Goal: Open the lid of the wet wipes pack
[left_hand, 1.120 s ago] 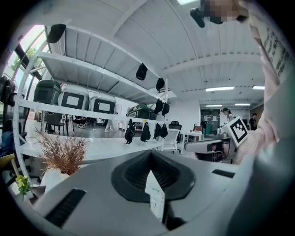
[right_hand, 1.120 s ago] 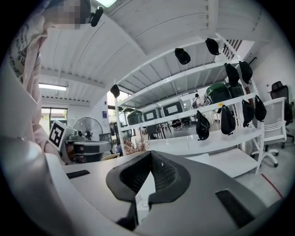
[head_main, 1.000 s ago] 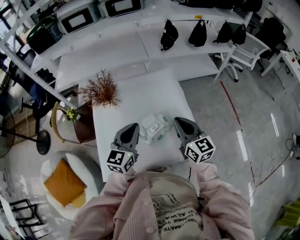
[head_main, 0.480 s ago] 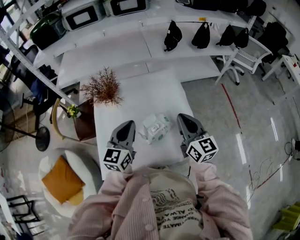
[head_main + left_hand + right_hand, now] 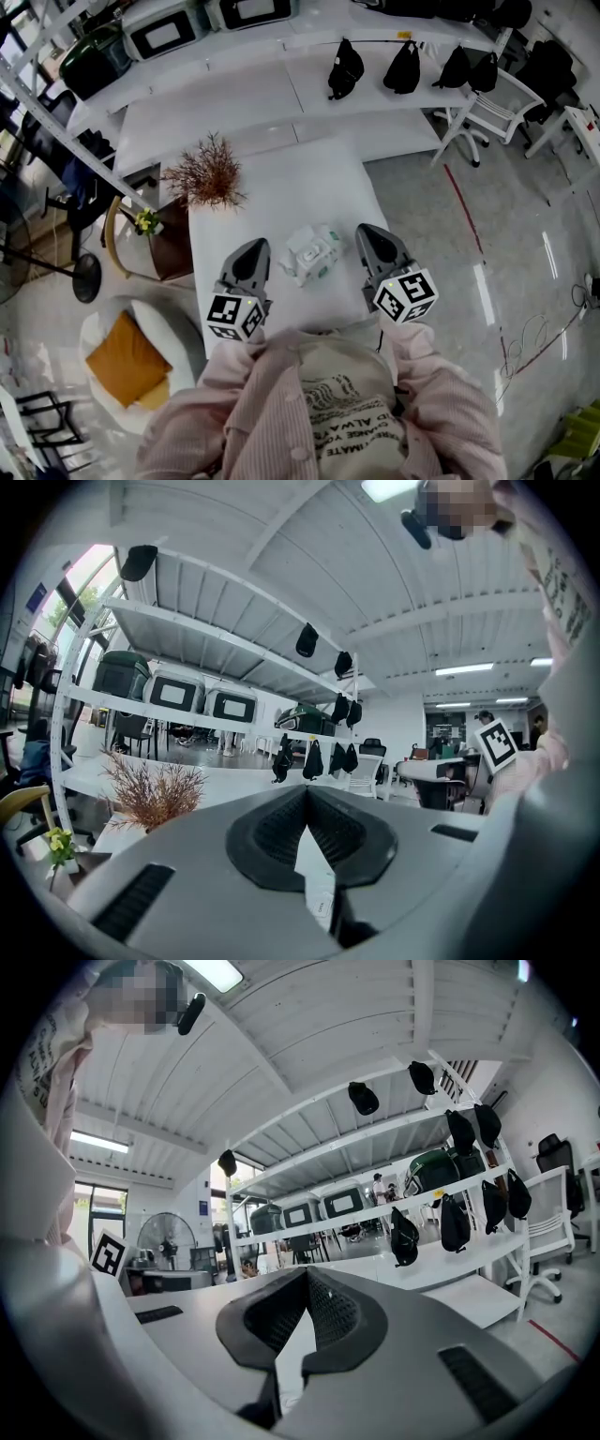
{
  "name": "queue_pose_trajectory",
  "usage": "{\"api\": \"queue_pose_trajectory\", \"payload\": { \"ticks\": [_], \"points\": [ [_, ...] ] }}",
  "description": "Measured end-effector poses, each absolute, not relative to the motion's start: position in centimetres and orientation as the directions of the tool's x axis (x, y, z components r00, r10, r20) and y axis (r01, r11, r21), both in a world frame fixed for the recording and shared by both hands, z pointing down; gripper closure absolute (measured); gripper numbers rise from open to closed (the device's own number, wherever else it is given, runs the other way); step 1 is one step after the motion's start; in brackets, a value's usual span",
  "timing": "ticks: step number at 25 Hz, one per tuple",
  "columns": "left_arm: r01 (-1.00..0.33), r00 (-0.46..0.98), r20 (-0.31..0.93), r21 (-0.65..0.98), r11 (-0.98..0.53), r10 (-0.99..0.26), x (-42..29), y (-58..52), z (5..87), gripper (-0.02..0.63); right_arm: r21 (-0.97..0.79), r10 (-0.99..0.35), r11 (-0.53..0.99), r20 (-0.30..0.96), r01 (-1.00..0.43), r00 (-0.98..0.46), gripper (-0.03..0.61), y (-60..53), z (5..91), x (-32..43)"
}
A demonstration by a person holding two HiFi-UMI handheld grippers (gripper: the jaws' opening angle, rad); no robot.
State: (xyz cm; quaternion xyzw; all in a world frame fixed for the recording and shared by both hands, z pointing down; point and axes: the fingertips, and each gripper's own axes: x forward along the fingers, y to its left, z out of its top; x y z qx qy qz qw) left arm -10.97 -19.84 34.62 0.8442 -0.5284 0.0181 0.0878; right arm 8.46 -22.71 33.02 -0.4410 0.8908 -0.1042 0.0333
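The wet wipes pack [image 5: 311, 254], white with pale green print, lies flat near the front of the white table [image 5: 281, 192]; its lid looks closed. To the pack's left my left gripper [image 5: 256, 246] hovers with its tips about level with the pack, not touching it. My right gripper [image 5: 367, 232] hangs to the pack's right, also apart from it. In the left gripper view the left gripper [image 5: 307, 795] has its ribbed pads meeting with nothing between them. The right gripper view shows the same for the right gripper [image 5: 307, 1275]. Both point level toward the shelves.
A dried reddish plant [image 5: 208, 174] stands at the table's far left corner. Behind are white shelves with black bags [image 5: 402, 67] and storage boxes [image 5: 163, 35]. A white chair [image 5: 487, 109] sits at the right, and an orange cushion [image 5: 127, 362] on a round seat at the left.
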Motion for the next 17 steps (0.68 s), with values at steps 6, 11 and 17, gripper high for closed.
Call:
{"api": "queue_pose_trajectory", "payload": {
  "ticks": [6, 11, 17],
  "points": [
    [-0.893, 0.446, 0.128, 0.128, -0.431, -0.886, -11.12, -19.70, 34.81, 0.614, -0.212, -0.796, 0.585, 0.039, -0.783, -0.605, 0.580, -22.47, 33.22, 8.30],
    [-0.892, 0.447, 0.130, 0.133, -0.431, -0.885, -11.24, -19.68, 34.77, 0.614, -0.204, -0.800, 0.579, 0.041, -0.789, -0.598, 0.580, -22.41, 33.04, 8.34],
    [-0.893, 0.444, 0.127, 0.139, -0.427, -0.887, -11.70, -19.94, 34.84, 0.614, -0.180, -0.794, 0.591, 0.042, -0.786, -0.607, 0.580, -22.49, 32.97, 7.78]
  ]
}}
